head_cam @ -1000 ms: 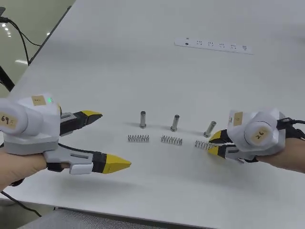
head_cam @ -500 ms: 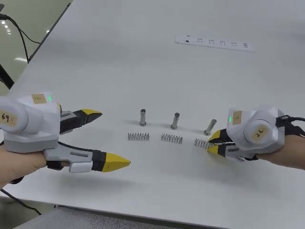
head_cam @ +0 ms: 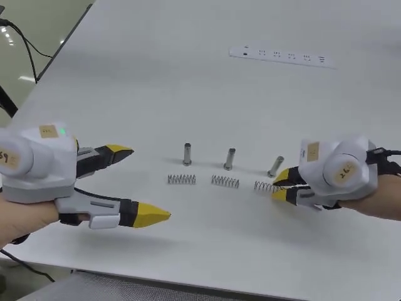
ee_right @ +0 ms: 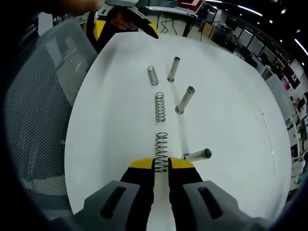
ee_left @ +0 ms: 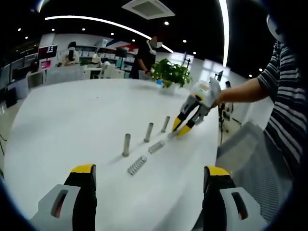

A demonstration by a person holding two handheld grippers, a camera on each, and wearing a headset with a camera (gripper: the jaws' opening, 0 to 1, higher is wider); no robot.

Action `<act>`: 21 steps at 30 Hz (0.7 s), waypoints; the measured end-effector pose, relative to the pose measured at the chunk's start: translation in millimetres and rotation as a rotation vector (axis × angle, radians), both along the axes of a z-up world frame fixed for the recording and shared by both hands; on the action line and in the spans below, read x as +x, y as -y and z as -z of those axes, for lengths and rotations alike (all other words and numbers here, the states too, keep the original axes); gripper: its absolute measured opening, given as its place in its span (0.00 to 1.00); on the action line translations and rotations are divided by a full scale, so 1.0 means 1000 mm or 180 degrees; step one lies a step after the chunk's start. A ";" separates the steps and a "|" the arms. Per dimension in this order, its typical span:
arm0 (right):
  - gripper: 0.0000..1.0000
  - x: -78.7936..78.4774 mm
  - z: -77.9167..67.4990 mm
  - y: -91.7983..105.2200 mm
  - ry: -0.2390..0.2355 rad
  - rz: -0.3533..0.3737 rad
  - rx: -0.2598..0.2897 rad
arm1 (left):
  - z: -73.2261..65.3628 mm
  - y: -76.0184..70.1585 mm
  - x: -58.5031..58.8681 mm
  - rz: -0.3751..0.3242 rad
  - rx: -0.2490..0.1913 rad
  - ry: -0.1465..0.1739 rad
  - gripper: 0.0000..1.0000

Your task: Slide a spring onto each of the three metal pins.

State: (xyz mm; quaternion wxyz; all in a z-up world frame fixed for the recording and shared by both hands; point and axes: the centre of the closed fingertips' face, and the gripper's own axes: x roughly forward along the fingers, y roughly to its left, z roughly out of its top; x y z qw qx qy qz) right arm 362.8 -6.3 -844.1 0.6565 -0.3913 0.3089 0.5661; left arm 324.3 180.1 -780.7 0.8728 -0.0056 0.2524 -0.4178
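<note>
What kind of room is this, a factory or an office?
Most likely an open-plan office: a long white table with a power strip, a potted plant, and a mesh chair.

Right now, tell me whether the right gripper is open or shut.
Shut: the right gripper pinches the near end of the nearest spring between its yellow tips.

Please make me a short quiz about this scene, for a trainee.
1. True or false: all three pins are bare, with nothing on them.
2. How many springs lie on the table?
3. The right tongs hold the end of which spring? A the one nearest to them; B the middle one; C the farthest one.
Key: 1 true; 2 three; 3 A.
</note>
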 end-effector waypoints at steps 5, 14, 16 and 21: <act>0.07 -0.002 -0.008 -0.002 0.0019 -0.0030 0.0023 | 0.003 0.003 -0.002 0.0062 0.0020 -0.0021 0.88; 0.07 -0.008 -0.014 -0.001 -0.0002 -0.0068 0.0033 | 0.000 0.011 -0.004 0.0193 -0.0050 -0.0025 0.82; 0.07 -0.009 -0.015 -0.002 -0.0012 -0.0075 0.0036 | 0.001 0.013 -0.004 0.0226 -0.0052 -0.0028 0.81; 0.07 -0.016 -0.021 -0.007 -0.0039 -0.0127 0.0049 | 0.001 0.021 -0.005 0.0350 -0.0064 -0.0047 0.76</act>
